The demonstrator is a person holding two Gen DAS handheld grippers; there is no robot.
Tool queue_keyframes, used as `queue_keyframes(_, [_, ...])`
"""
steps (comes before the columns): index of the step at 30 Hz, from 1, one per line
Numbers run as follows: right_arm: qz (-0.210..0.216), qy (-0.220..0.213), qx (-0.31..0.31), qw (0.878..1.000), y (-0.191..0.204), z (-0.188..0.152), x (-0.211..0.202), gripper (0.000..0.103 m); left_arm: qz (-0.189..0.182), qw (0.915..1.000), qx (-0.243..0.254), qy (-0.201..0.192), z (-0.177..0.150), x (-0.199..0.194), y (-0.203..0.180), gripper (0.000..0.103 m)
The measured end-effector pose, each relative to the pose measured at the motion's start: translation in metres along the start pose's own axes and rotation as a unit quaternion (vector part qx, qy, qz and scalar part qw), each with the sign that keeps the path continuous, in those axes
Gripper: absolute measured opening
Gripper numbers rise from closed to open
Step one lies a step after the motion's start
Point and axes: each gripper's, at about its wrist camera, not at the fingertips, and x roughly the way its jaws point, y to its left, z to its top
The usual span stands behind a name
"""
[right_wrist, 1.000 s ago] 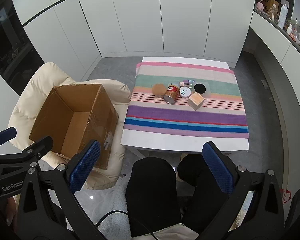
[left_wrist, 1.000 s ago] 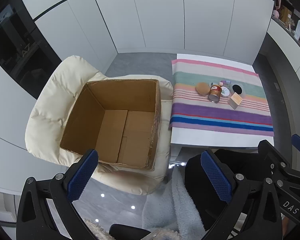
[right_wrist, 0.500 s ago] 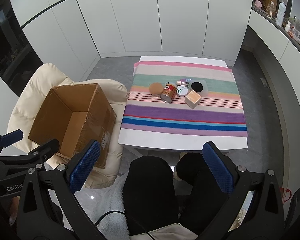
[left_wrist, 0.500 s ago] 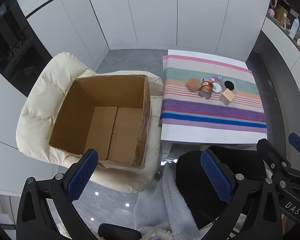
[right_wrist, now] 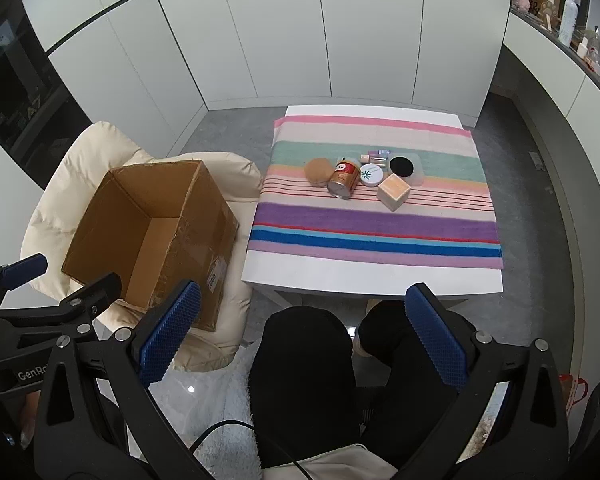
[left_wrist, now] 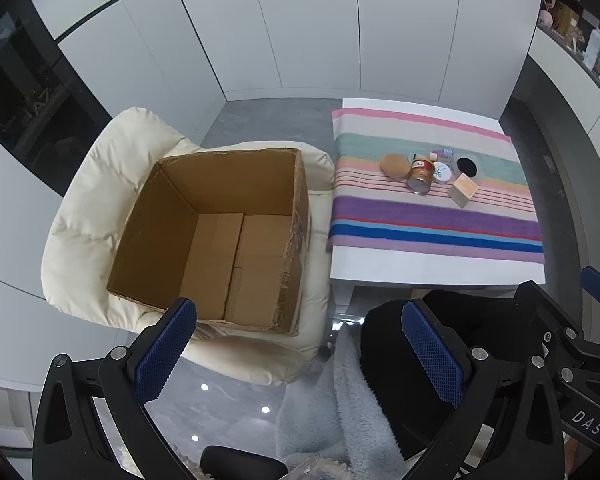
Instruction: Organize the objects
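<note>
Here, white panelled cabinet walls (right_wrist: 284, 40) enclose a grey floor (right_wrist: 532, 208), with a dark glass unit (left_wrist: 24, 92) at far left and a cluttered shelf (right_wrist: 572, 24) at upper right. A cream padded chair (left_wrist: 100, 184) carries an open cardboard box (left_wrist: 220, 224), empty inside, its flaps folded down; a white label on its outer side is too small to read. To its right stands a white table (right_wrist: 364, 276) covered by a striped cloth (right_wrist: 376, 224) in pink, green, purple and blue bands. On the cloth the objects cluster together: a round tan sponge-like piece (right_wrist: 318, 171), a tipped copper-coloured can (right_wrist: 344, 179) with a red-and-white label, a white round tin (right_wrist: 371, 173) printed with a green leaf, small pastel bottles (right_wrist: 376, 155) behind, a black disc on a clear tray (right_wrist: 402, 166), and a peach cube box (right_wrist: 394, 191).

The left gripper (left_wrist: 300, 348) hangs above the chair edge, blue-padded fingers spread wide, holding nothing; "GenRo" shows on its body in the right wrist view. The right gripper (right_wrist: 304, 332) is likewise spread and empty above a person's dark-trousered knees (right_wrist: 304, 352); "DAS" is legible on it in the left wrist view.
</note>
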Motion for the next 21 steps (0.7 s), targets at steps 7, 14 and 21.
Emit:
queue_keyframes(7, [0.0,0.001,0.0,1.0,0.0009,0.0011,0.0013,0.103,-0.005,1.0,-0.004,0.005,0.0014,0.0035,0.0019,0.103])
queue_keyframes(14, [0.001,0.001,0.0,1.0,0.0,0.0005,0.0024,0.103,-0.003,0.9999,-0.006,0.008,0.0008,0.0063,0.0033,0.103])
queue_keyframes(21, [-0.001,0.001,0.001,1.0,0.0021,0.0011,0.0031,0.103,-0.013,0.9998,-0.01,0.012,0.0008,0.0088,0.0034,0.103])
